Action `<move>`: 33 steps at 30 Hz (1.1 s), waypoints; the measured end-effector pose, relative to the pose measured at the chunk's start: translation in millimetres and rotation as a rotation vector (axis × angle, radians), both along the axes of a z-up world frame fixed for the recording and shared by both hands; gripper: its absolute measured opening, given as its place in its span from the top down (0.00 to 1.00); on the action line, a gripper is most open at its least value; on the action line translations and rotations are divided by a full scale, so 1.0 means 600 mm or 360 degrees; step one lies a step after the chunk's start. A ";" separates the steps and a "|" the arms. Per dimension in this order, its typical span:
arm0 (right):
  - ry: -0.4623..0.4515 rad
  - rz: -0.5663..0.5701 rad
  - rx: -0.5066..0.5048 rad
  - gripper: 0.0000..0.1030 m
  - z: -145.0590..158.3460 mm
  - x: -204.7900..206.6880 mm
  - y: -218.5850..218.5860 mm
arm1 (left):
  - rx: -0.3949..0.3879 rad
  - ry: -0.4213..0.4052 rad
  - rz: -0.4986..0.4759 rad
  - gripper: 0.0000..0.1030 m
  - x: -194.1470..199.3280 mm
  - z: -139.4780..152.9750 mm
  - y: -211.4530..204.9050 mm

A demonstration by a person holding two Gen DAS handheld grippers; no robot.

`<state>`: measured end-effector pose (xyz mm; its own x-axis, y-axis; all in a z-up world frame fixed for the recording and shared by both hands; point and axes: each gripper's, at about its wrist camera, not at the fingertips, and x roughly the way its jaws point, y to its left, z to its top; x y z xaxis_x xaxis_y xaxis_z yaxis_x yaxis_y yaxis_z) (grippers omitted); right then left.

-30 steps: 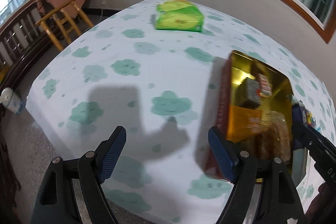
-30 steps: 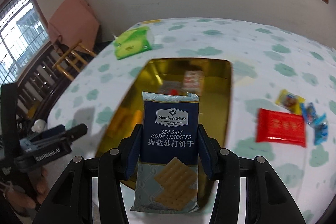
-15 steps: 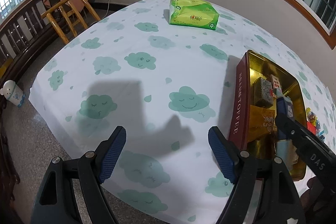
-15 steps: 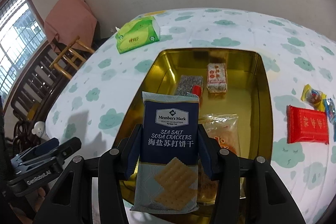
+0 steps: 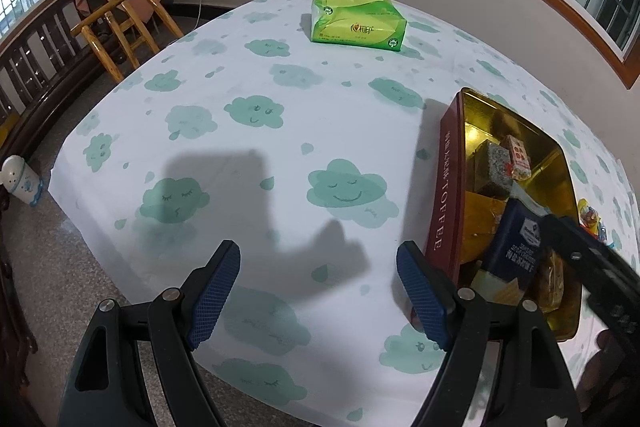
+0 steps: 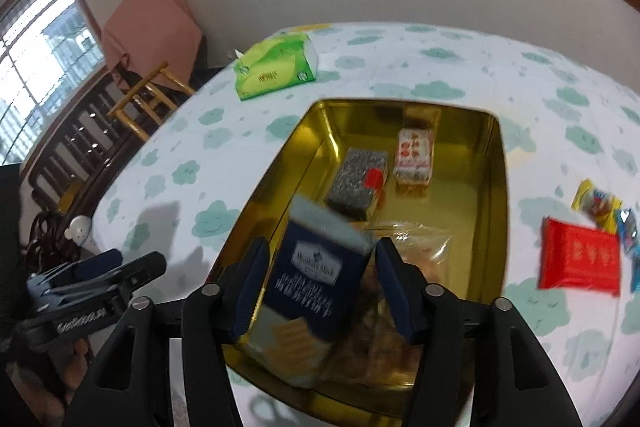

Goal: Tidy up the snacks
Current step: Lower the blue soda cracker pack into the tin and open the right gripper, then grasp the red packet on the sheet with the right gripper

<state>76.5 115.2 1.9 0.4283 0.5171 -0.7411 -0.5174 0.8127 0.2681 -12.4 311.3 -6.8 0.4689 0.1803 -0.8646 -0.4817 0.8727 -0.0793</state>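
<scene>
Our right claw [image 6: 318, 283] is opening, the tilted cracker pack [image 6: 310, 275] loose between its pads over the near end of the gold tin [image 6: 496, 187]. Our left claw [image 5: 318, 291] hangs wide and empty over the table [image 5: 240, 67], left of the tin. A red packet [image 6: 578, 259] lies right of it.

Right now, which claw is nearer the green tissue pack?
Neither clearly; both sit far back. The left claw hangs over bare tablecloth with the tissue pack far ahead; the right claw is over the tin.
</scene>
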 end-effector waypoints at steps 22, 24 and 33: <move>0.0059 0.0449 -0.0377 0.30 -0.059 0.187 -0.240 | 0.0028 0.0073 0.0023 0.23 0.007 -0.003 -0.023; 0.0084 0.0509 -0.0381 0.29 -0.064 0.193 -0.238 | 0.0034 0.0084 0.0033 0.23 0.008 -0.004 -0.023; 0.0217 0.0609 -0.0360 0.29 -0.084 0.190 -0.267 | 0.0053 0.0101 0.0031 0.23 0.017 -0.004 -0.032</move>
